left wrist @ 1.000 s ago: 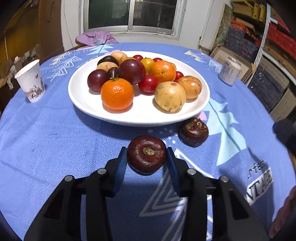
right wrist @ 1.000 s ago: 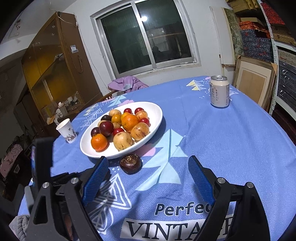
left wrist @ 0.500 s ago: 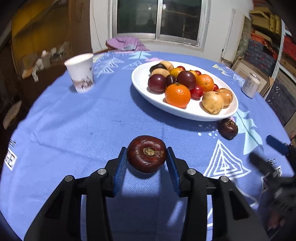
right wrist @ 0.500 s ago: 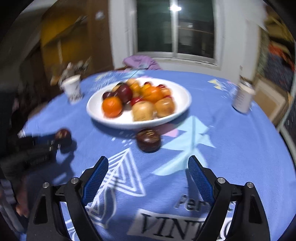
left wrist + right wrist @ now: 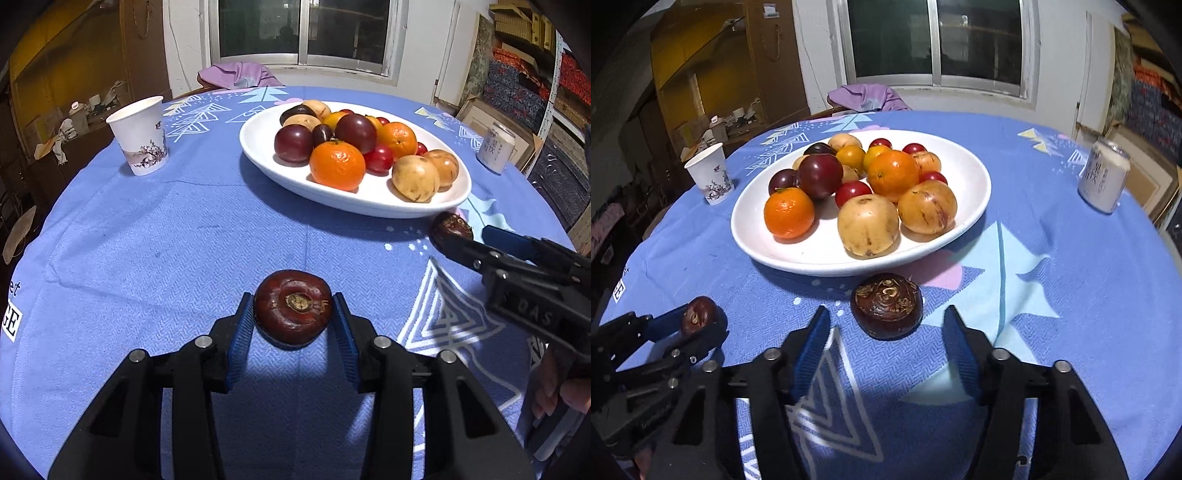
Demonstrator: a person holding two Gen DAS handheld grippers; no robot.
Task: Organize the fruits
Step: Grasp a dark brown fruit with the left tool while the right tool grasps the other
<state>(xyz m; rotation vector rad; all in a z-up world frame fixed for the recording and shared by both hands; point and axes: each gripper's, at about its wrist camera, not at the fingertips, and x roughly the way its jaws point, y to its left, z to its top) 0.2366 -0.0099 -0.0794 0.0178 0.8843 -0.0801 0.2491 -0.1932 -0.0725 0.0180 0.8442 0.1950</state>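
Left wrist view: the left claw (image 5: 293, 319) is clamped on a dark brown water chestnut (image 5: 293, 307), blue pads pressing both its sides, held just over the blue-clothed desk (image 5: 166, 240) and well short of the white plate (image 5: 273, 166). The right claw (image 5: 884, 341) stands wide, its fingers either side of a second chestnut (image 5: 886, 305) without touching it; that one lies on the cloth just beside the plate's near rim. The plate already carries oranges, plums, cherry tomatoes and yellow fruits. By my judgement most sorting is done: two chestnuts remain, one gripped, one yet to be grasped. A paper cup (image 5: 140, 134) and can (image 5: 1102, 179) stand apart.
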